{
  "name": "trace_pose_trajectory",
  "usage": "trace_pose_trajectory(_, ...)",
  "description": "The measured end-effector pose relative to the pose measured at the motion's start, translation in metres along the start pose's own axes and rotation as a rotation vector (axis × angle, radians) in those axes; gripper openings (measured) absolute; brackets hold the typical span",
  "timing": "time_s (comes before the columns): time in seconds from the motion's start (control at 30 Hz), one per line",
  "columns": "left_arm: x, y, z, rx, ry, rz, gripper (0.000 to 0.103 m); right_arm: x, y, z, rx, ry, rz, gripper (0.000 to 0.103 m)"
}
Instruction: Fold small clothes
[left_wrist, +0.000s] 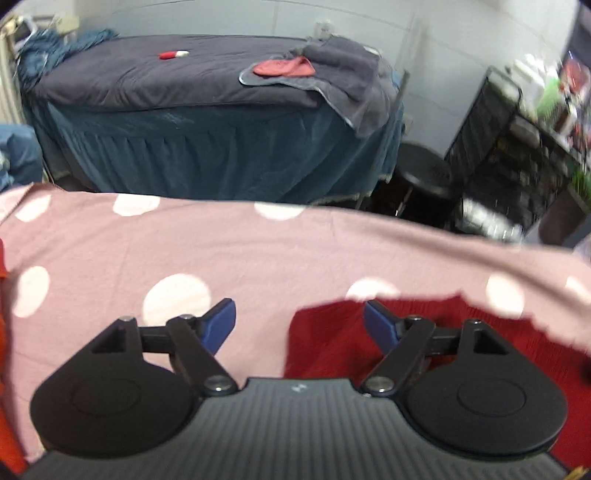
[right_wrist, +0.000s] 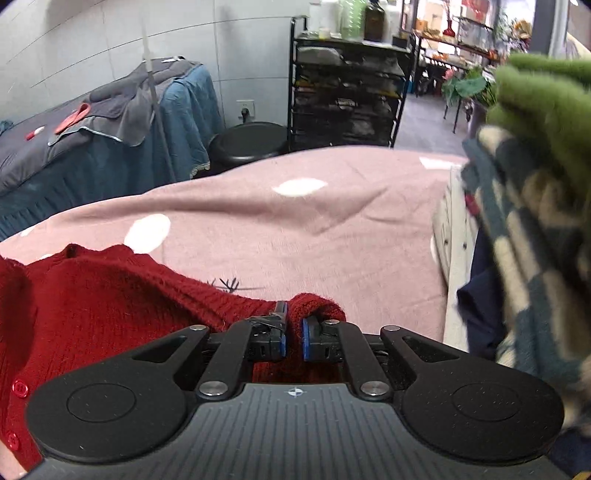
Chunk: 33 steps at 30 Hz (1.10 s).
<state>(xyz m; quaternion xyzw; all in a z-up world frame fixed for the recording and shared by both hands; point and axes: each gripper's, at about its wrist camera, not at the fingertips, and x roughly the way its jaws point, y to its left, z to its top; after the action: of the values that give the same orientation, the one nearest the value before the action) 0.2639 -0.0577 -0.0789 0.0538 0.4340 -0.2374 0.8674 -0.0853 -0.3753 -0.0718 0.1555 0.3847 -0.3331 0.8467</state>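
A red knit cardigan (right_wrist: 92, 295) with red buttons lies on a pink blanket with white dots (right_wrist: 295, 229). My right gripper (right_wrist: 293, 338) is shut on a fold of the cardigan's edge, with red knit bunched between the blue pads. In the left wrist view the cardigan (left_wrist: 424, 332) lies at the lower right on the blanket (left_wrist: 258, 251). My left gripper (left_wrist: 299, 325) is open and empty just above the blanket; its right fingertip (left_wrist: 376, 321) is over the cardigan's edge, its left fingertip (left_wrist: 221, 317) over bare blanket.
A pile of other clothes, green fleece (right_wrist: 546, 103) and checked fabric (right_wrist: 535, 229), stands at the right of the blanket. Beyond are a bed with a dark cover (left_wrist: 166, 81), a black stool (left_wrist: 424, 173) and a black shelf rack (right_wrist: 347, 85).
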Motion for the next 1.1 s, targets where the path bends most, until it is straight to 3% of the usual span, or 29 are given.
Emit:
trace_pose_trajectory(0.1, -0.001, -0.010, -0.018, 0.120, 0.020, 0.020, 0.076, -0.008, 0.000, 0.001, 0.013, -0.012, 0.022, 0.017)
trace_pose_trajectory(0.2, 0.003, -0.036, -0.036, 0.313, 0.026, 0.075, 0.076, -0.023, 0.008, 0.000, -0.028, -0.043, 0.054, 0.030)
trace_pose_trajectory(0.23, 0.005, -0.045, -0.040, 0.367, 0.027, 0.075, 0.076, -0.028, 0.009, -0.001, -0.045, -0.050, 0.054, 0.039)
trace_pose_trajectory(0.27, 0.009, -0.055, -0.043, 0.418, 0.029, 0.068, 0.076, -0.032, 0.010, -0.003, -0.053, -0.060, 0.052, 0.069)
trace_pose_trajectory(0.33, 0.021, -0.072, -0.048, 0.502, 0.037, 0.105, 0.074, -0.042, 0.008, -0.005, -0.042, -0.089, 0.018, 0.103)
trace_pose_trajectory(0.43, 0.047, -0.078, -0.041, 0.533, 0.032, 0.218, 0.073, -0.053, 0.000, -0.006, -0.002, -0.120, 0.005, 0.102)
trace_pose_trajectory(0.57, 0.061, -0.044, -0.009, 0.269, 0.070, 0.282, 0.080, -0.062, -0.001, -0.005, -0.013, -0.096, 0.076, 0.103)
trace_pose_trajectory(0.67, 0.062, -0.021, 0.002, 0.213, 0.092, 0.345, 0.083, -0.066, 0.005, -0.005, -0.036, -0.078, 0.158, 0.103)
trace_pose_trajectory(0.8, 0.053, 0.007, 0.006, 0.221, 0.070, 0.554, 0.082, -0.065, 0.029, -0.001, -0.080, -0.051, 0.282, 0.101)
trace_pose_trajectory(0.87, 0.043, 0.025, 0.008, 0.164, 0.089, 0.509, 0.082, -0.059, 0.048, 0.003, -0.102, -0.030, 0.357, 0.094)
trace_pose_trajectory(1.0, 0.000, 0.025, 0.001, 0.109, 0.032, 0.356, 0.082, -0.036, 0.101, 0.012, -0.145, 0.029, 0.466, 0.085)
trace_pose_trajectory(1.1, -0.033, 0.005, -0.014, 0.078, 0.011, 0.185, 0.085, -0.013, 0.149, 0.014, -0.219, 0.082, 0.456, 0.079)
